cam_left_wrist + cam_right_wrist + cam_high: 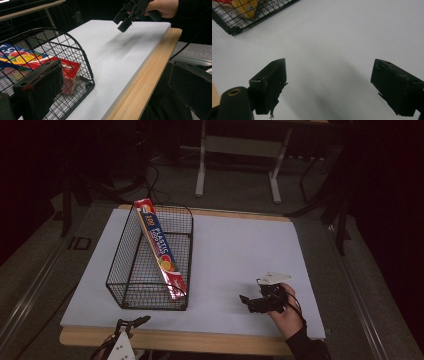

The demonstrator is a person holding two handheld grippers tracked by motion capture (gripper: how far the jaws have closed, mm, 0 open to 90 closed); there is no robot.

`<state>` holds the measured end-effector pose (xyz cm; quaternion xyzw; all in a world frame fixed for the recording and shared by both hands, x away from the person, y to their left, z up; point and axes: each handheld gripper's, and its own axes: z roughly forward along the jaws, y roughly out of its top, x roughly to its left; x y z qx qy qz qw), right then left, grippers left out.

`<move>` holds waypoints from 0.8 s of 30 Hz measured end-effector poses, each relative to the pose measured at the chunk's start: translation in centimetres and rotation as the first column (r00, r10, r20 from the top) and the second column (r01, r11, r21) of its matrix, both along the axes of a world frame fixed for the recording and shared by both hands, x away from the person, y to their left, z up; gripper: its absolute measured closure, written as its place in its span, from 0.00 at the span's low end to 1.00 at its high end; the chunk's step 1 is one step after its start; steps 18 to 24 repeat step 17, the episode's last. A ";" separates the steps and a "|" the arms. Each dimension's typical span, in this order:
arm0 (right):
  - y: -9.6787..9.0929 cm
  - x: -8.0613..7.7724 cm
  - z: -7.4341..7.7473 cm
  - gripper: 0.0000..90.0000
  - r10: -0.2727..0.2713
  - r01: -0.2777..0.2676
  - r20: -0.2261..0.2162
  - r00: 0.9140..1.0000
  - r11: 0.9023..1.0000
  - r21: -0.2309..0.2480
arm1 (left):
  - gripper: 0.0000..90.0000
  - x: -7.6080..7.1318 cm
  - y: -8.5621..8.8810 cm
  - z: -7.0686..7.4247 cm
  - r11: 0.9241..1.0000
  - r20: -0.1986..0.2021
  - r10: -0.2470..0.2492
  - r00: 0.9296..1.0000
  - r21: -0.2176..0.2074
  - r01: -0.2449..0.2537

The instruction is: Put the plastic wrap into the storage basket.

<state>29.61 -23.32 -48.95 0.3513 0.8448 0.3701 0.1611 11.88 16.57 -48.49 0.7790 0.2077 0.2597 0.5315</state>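
Black foam pads lined the jaws of the left hand-held gripper (131, 324), which sat at the near edge of the counter (240, 245) just in front of the wire basket (131, 254). In the left gripper view its two jaws stood well apart with nothing between them. The right hand-held gripper (254, 302) hovered over the bare white surface to the right of the basket; in the right gripper view its jaws were spread wide and empty.

The plastic wrap box (161, 251) lay inside the basket, leaning along the right-hand wire wall, its near end down at the basket's front corner and its far end raised above the rear rim.

Handling assessment:
- Weight: probably light; a long carton around a roll.
- Stiffness: printed cardboard, likely stiff along its length but prone to denting under a hard squeeze across the broad faces.
- Surface: glossy print, judged somewhat slippery against the pads.
- Grip point: the raised far end, clear of the wire, appeared the best access. Grip across the narrow faces, with moderate force.
- Caution: a long box held at one end may swing and catch on the mesh.
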 end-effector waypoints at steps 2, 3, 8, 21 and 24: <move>-0.6 -0.1 -0.1 0.15 -0.018 0.018 0.022 1.000 1.000 0.012 | 0.00 0.0 0.0 0.0 1.000 0.000 -0.004 1.000 0.002 0.004; -0.8 -0.2 -0.2 0.15 -0.026 0.026 0.025 0.999 1.000 0.007 | 0.00 0.0 0.0 0.0 1.000 -0.001 -0.005 1.000 0.002 0.005; -1.5 0.2 -0.8 0.15 -0.048 0.048 0.028 0.998 0.999 -0.005 | 0.00 0.0 0.0 0.0 1.000 -0.003 -0.013 1.000 0.000 0.013; -1.7 0.2 -0.7 0.15 -0.030 0.035 0.088 0.996 0.998 -0.052 | 0.00 0.0 0.0 0.0 1.000 -0.005 -0.020 1.000 0.004 0.020; -1.7 0.2 -0.7 0.15 -0.030 0.035 0.088 0.996 0.998 -0.052 | 0.00 0.0 0.0 0.0 1.000 -0.005 -0.020 1.000 0.004 0.020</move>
